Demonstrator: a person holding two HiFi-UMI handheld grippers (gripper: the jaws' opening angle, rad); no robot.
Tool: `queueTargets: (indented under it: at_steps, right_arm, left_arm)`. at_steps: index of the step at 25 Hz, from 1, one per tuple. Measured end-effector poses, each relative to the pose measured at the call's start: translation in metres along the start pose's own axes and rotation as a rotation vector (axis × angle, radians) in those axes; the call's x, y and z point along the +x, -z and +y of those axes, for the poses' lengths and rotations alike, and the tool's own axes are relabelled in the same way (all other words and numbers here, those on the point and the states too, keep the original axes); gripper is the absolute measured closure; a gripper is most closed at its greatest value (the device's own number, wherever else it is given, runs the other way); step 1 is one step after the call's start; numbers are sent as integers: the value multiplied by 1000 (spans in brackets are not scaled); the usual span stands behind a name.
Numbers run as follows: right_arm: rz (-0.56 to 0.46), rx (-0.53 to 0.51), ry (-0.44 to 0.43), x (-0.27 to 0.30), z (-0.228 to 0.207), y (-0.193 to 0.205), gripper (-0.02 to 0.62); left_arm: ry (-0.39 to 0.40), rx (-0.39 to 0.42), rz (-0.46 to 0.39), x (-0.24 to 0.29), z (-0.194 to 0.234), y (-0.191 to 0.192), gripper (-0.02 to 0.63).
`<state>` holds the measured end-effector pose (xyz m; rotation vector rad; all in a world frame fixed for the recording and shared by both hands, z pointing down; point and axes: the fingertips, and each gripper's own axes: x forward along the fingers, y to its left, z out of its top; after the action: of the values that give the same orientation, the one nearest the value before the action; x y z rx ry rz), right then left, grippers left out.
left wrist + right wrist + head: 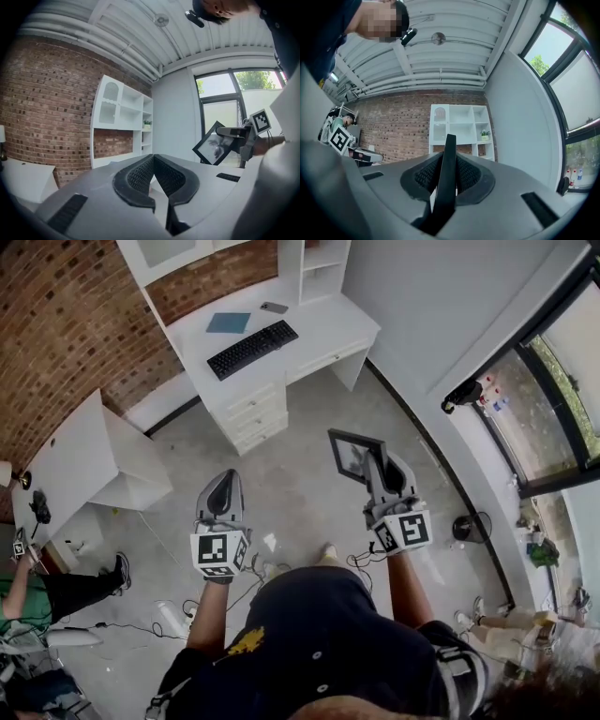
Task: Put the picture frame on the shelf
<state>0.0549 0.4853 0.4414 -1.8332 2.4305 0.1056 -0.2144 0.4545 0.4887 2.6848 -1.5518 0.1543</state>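
The picture frame (354, 454) is black, with a grey and white picture in it. The right gripper (377, 470) and the left gripper (223, 491) are grey with black bumpy pads (469, 174). Each has a cube (217, 549) with black and white squares. Ahead of the grippers, the shelf (461, 123) is white, the brick wall (56, 324) is red-brown and the keyboard (251, 348) is black. Under them, the floor (300, 493) is grey.

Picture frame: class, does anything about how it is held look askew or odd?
Slightly. The picture frame is tilted in mid-air, one corner lowest, pinched edge-on along one side only by the right claw. No damage shows.
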Motion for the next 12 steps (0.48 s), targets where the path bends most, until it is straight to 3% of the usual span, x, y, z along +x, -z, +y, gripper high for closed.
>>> queueTargets:
  at_steps: [5, 12]
  right_arm:
    - [-6, -2, -4, -2, -17, 0, 534]
    - [0, 21, -26, -15, -67, 11, 534]
  left_arm:
    - [15, 5, 18, 16, -18, 3, 588]
    - [-27, 4, 3, 43, -56, -1, 588]
